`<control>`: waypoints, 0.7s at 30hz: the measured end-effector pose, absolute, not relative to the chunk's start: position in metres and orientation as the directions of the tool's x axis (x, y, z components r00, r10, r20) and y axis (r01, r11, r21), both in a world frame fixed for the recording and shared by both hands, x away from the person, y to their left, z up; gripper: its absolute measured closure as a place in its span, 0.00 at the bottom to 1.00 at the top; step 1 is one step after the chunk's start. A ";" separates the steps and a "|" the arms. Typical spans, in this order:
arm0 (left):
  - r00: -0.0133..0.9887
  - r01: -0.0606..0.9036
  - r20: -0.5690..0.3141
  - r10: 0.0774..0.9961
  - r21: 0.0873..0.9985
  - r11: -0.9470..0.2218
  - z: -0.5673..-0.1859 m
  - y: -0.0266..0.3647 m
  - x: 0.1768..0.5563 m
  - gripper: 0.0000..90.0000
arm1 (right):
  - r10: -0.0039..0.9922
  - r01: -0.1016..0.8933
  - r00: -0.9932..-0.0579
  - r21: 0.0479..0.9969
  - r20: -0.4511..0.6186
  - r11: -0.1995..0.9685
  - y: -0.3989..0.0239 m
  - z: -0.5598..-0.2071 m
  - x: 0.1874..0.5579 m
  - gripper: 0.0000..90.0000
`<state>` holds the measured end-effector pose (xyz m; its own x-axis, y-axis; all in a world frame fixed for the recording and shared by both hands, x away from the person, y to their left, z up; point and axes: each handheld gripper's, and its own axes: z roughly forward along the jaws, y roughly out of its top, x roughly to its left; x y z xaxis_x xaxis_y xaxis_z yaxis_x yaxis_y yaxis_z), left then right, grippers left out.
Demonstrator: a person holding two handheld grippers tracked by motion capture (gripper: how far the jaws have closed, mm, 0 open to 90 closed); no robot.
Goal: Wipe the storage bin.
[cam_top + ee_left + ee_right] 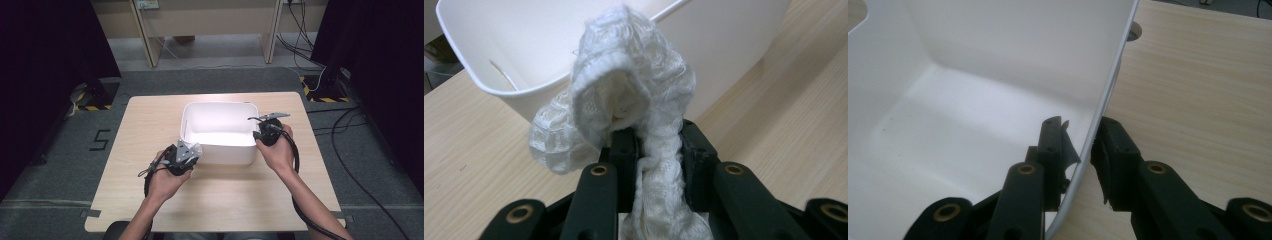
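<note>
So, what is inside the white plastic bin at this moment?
The white plastic bin looks empty: bare floor and walls. One jaw of the right gripper reaches inside its wall. The near corner stays hidden.

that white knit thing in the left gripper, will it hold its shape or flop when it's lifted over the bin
Probably floppy: the knit already folds and droops around the left gripper, which is shut on it. It looks light, being a loose, open weave. Loose strands near the jaws could snag, and a hanging end might catch the bin rim.
</note>
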<state>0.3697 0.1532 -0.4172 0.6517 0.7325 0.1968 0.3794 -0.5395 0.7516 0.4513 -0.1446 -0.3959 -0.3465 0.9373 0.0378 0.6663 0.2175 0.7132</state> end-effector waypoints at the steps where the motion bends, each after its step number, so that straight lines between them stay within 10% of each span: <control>1: 0.654 0.379 0.196 0.731 0.752 -0.540 -0.417 0.152 0.370 0.80 | 0.937 0.666 -0.347 0.713 0.038 0.218 -0.145 -0.396 0.451 0.82; 21: 0.661 0.371 0.205 0.722 0.747 -0.552 -0.425 0.147 0.373 0.80 | 0.937 0.668 -0.346 0.712 0.039 0.217 -0.144 -0.396 0.451 0.82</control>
<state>0.3732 0.1474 -0.4249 0.6606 0.7222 0.2052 0.3712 -0.5517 0.7469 0.4511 -0.1442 -0.3957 -0.3463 0.9373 0.0389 0.6677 0.2171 0.7121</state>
